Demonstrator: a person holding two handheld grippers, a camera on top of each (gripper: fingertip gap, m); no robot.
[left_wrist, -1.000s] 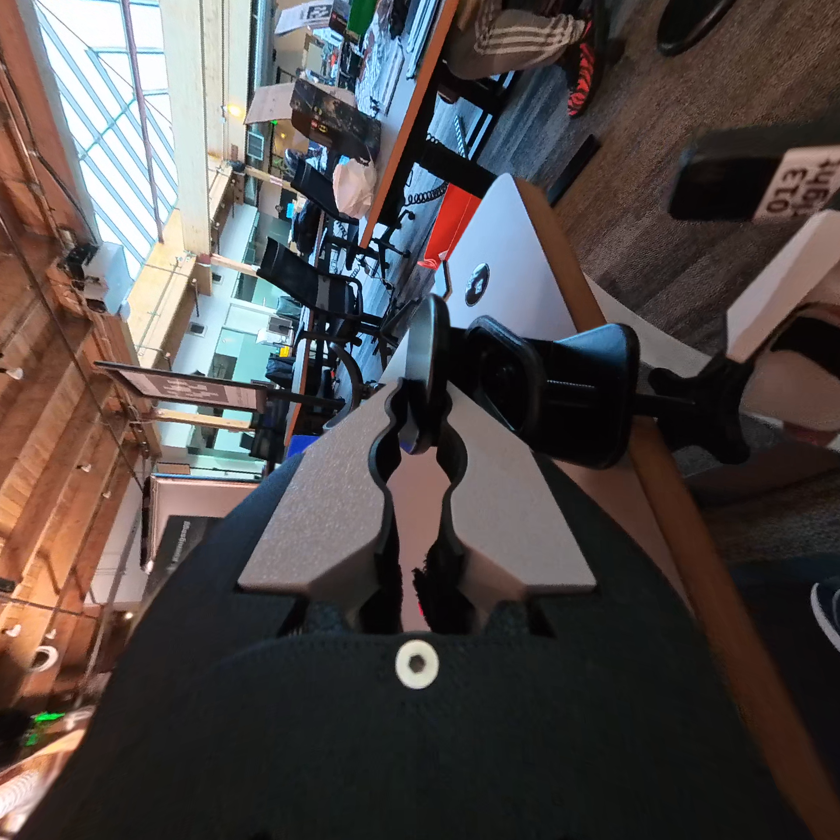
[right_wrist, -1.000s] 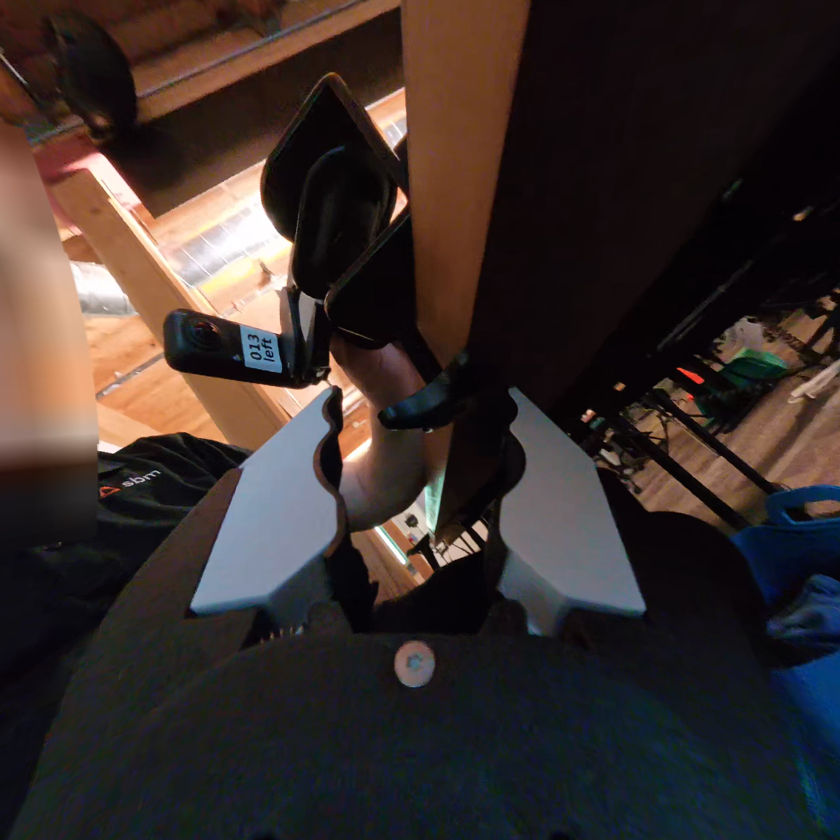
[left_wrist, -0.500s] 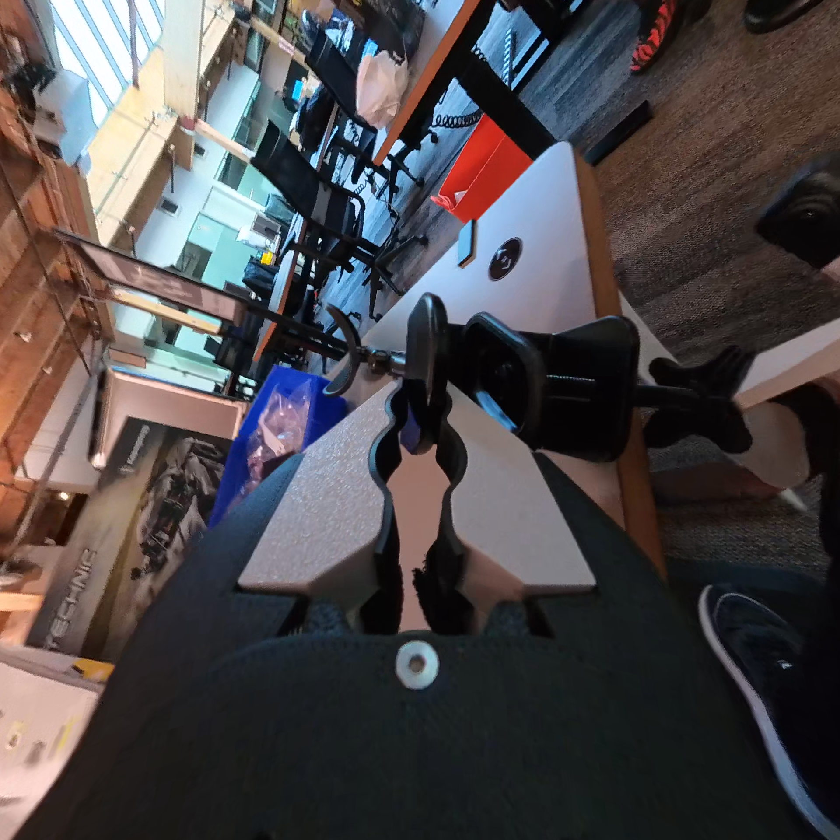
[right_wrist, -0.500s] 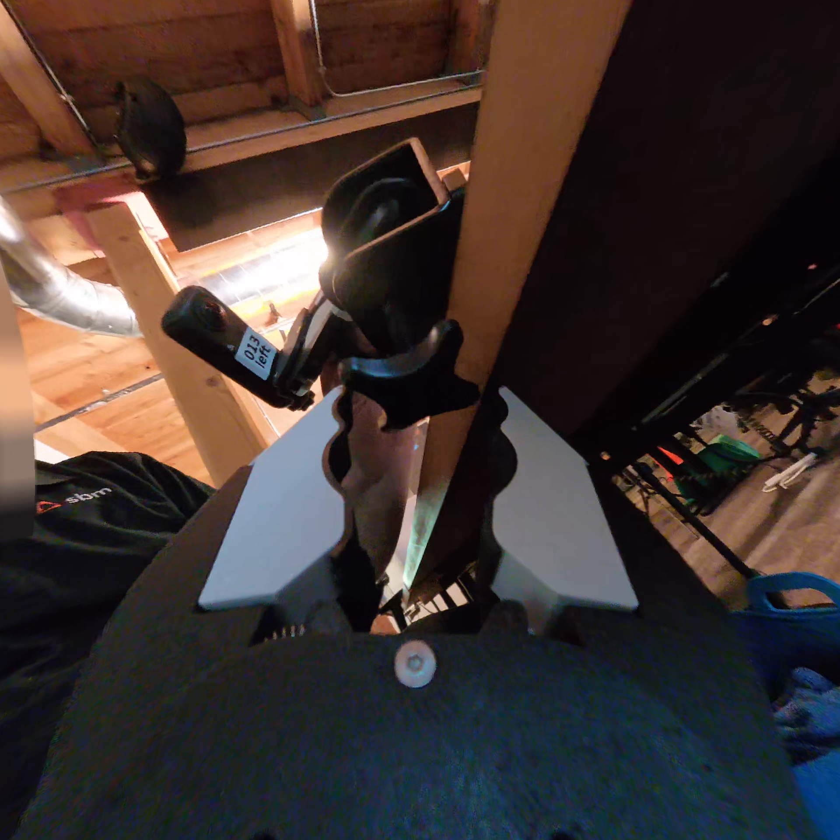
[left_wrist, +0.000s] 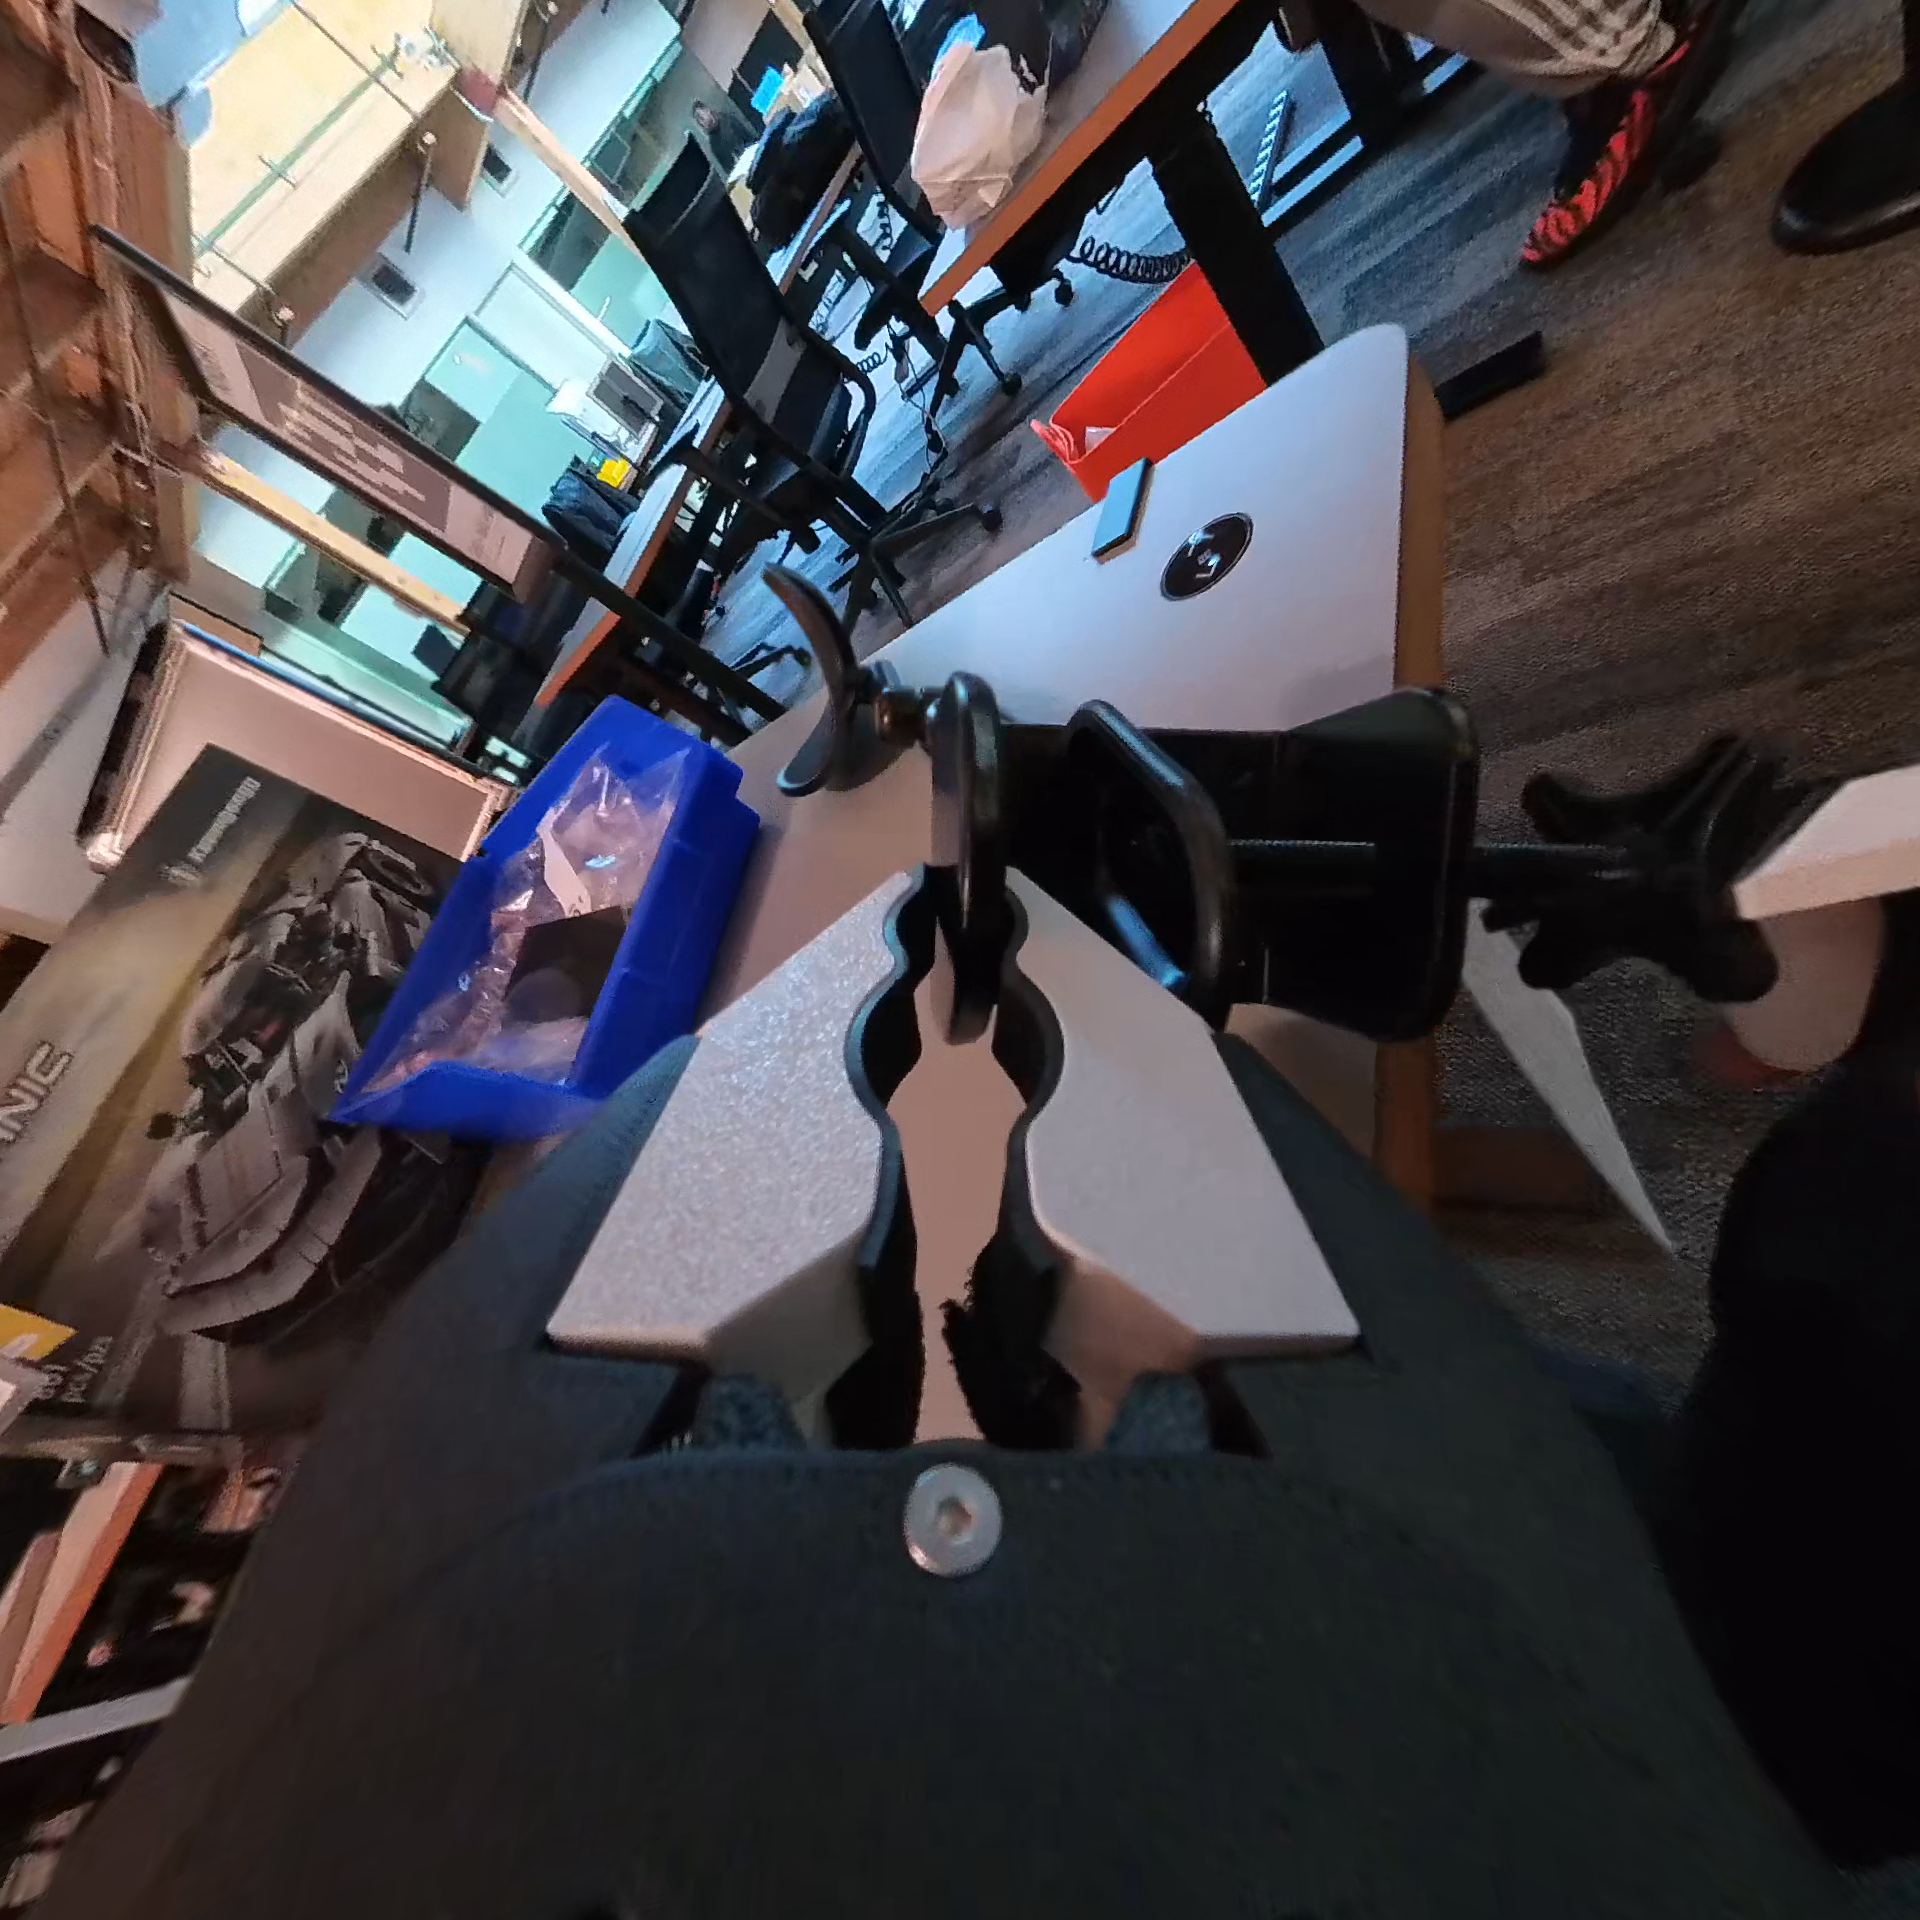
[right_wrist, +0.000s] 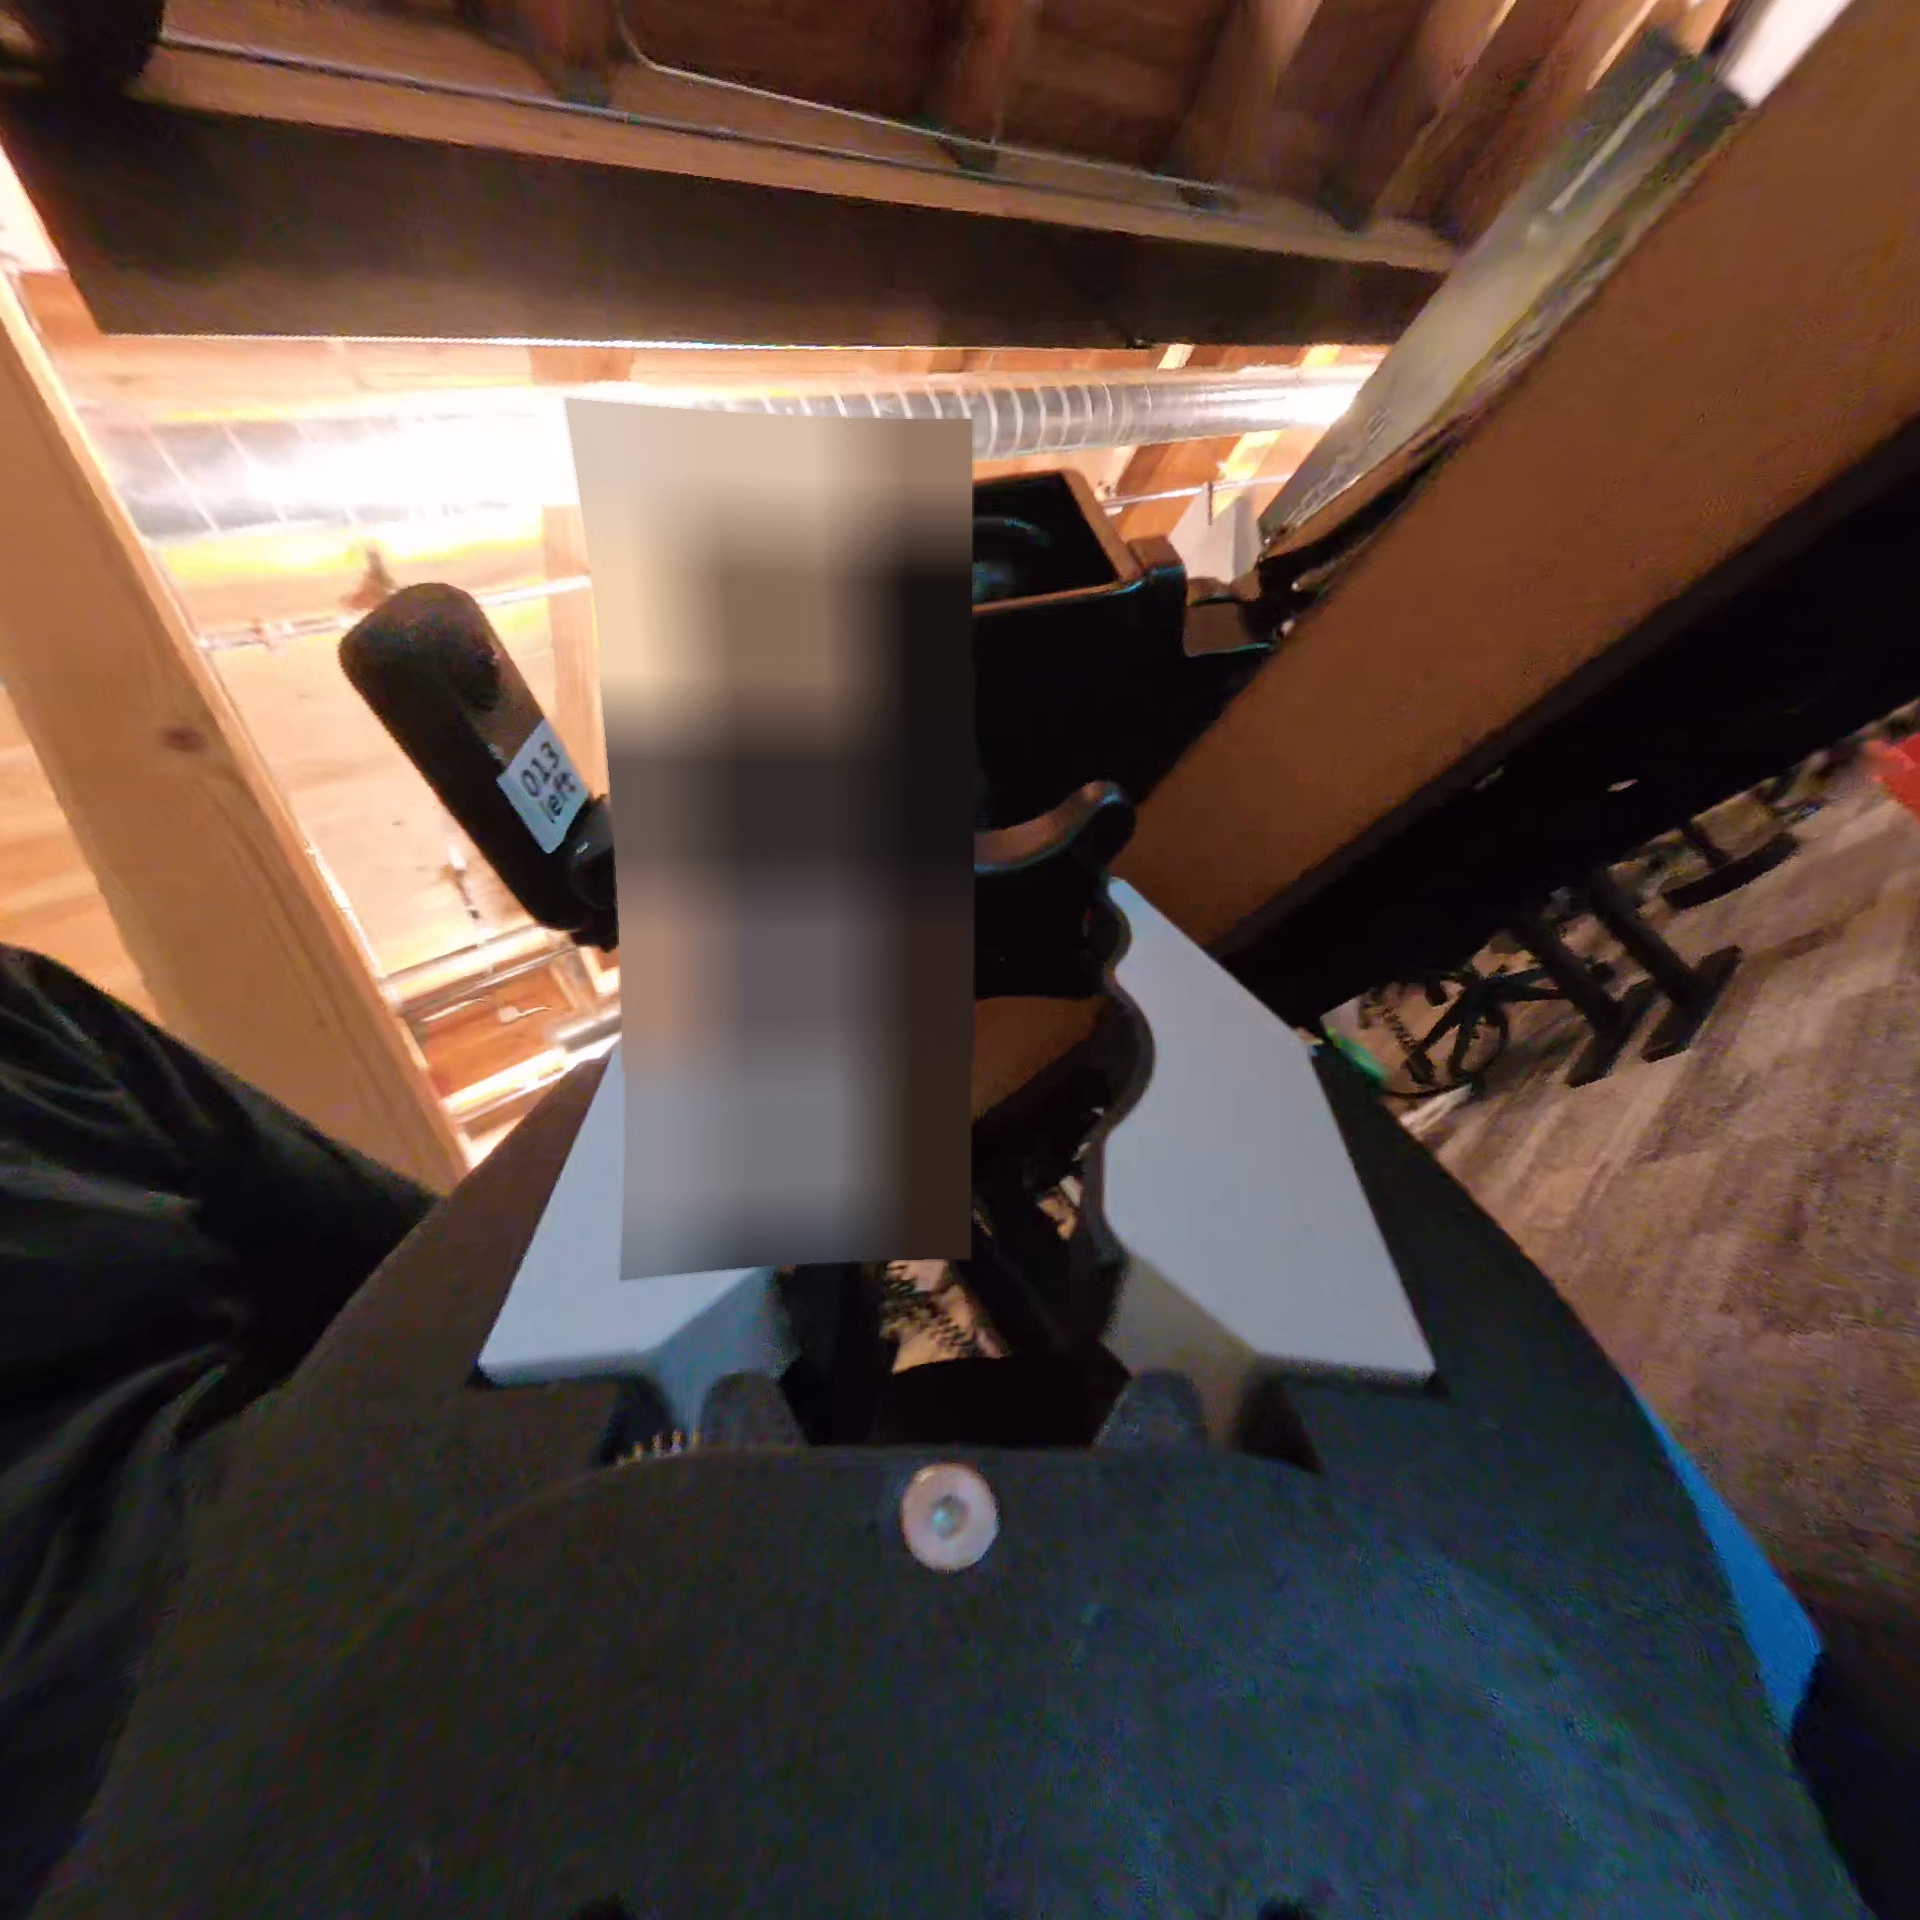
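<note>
Office tabletop (left_wrist: 1039, 665) with a black clamp (left_wrist: 1351, 862) fixed on its near edge and a blue bin (left_wrist: 582, 935) beside it. The left gripper (left_wrist: 966, 935) still has its fingers closed narrowly on the clamp's round disc (left_wrist: 961, 790). The right gripper (right_wrist: 997, 914) has swung up from under the edge. The clamp's screw knob (left_wrist: 1642, 862), ahead of its fingers a moment ago, now lies between them. A blurred patch hides whether they pinch it.

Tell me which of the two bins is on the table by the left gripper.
The blue bin, holding a clear plastic bag, sits on the table beside the left gripper. The orange-red bin is beyond the table's far end.
</note>
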